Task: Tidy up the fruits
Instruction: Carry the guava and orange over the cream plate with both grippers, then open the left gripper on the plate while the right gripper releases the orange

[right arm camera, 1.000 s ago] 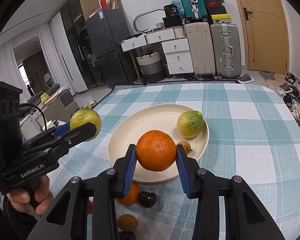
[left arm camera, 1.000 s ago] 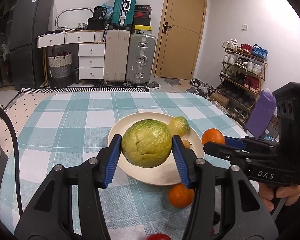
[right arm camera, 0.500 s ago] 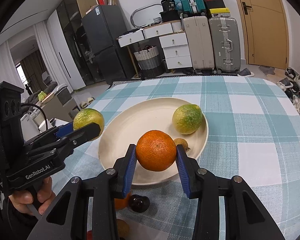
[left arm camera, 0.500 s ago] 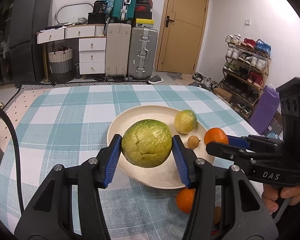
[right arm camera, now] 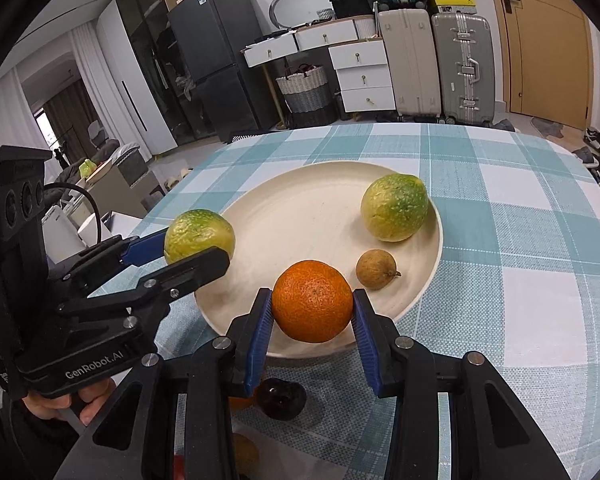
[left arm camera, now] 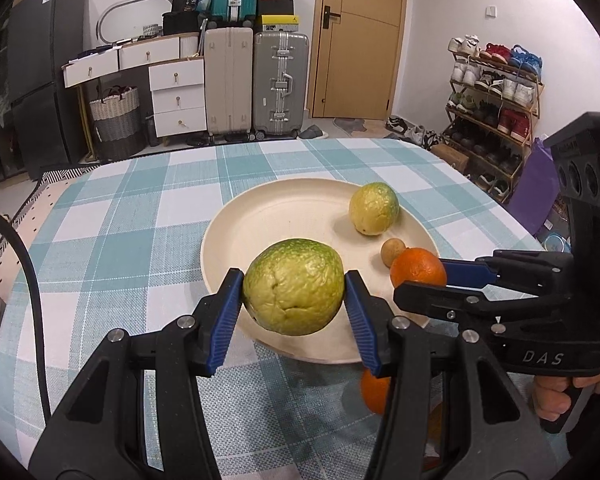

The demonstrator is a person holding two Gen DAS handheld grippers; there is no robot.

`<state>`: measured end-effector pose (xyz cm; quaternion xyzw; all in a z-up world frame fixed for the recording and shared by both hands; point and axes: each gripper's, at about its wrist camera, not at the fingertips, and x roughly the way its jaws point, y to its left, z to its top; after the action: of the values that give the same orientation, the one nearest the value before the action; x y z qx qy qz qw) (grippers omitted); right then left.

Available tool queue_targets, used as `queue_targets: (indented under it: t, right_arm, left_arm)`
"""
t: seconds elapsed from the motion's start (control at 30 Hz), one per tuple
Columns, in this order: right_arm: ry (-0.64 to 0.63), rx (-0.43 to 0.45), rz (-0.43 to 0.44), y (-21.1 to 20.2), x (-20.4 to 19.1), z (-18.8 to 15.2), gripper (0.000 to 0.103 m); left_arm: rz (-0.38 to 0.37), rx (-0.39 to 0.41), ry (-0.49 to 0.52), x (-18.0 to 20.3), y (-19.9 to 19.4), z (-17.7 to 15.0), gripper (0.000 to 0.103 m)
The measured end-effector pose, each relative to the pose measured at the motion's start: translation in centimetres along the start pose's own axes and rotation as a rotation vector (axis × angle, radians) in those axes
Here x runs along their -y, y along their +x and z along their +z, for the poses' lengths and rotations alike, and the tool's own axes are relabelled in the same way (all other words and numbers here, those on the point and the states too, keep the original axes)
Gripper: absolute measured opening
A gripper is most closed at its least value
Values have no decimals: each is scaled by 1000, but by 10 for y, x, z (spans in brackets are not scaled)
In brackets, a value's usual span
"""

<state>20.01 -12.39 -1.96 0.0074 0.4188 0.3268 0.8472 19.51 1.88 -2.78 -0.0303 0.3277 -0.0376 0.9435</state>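
My left gripper point(left arm camera: 294, 294) is shut on a large green-yellow citrus point(left arm camera: 294, 286) and holds it over the near left rim of the cream plate point(left arm camera: 284, 216). My right gripper point(right arm camera: 312, 312) is shut on an orange point(right arm camera: 312, 300) above the plate's point(right arm camera: 300, 216) near rim. On the plate lie a second green-yellow citrus point(right arm camera: 394, 208) and a small brown longan point(right arm camera: 376, 264). In the right wrist view the left gripper point(right arm camera: 198, 250) shows at left with its citrus point(right arm camera: 199, 234). In the left wrist view the right gripper point(left arm camera: 420, 280) shows at right with the orange point(left arm camera: 418, 268).
On the teal checked tablecloth point(right arm camera: 520, 240) in front of the plate lie another orange point(left arm camera: 374, 390), a dark plum-like fruit point(right arm camera: 280, 398) and a small brown fruit point(right arm camera: 244, 454). Suitcases, drawers and a shoe rack stand beyond the table.
Both grippers have moved forward towards the plate with their fruits; the loose fruits on the cloth have slid lower in both views. Both grips are unchanged.
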Motion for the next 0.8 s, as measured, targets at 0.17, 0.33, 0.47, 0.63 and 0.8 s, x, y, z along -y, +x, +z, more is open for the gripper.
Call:
queue_targets:
  t: [0.17, 0.33, 0.47, 0.63, 0.8]
  right_arm:
    - [-10, -11, -3, 5, -1, 1, 40]
    - [-23, -10, -12, 6, -2, 1, 40]
    - [-21, 2, -21, 6, -1, 1, 46]
    - [-16, 50, -26, -5, 1, 0, 54]
    - [-23, 105, -12, -17, 2, 0, 84]
  left_arm:
    - [2, -35, -1, -1, 8, 0, 49]
    - [-2, -48, -4, -3, 12, -1, 49]
    - [1, -47, -8, -4, 12, -1, 49]
    - [3, -17, -24, -6, 6, 0, 49]
    - [-16, 7, -46, -9, -5, 1, 55]
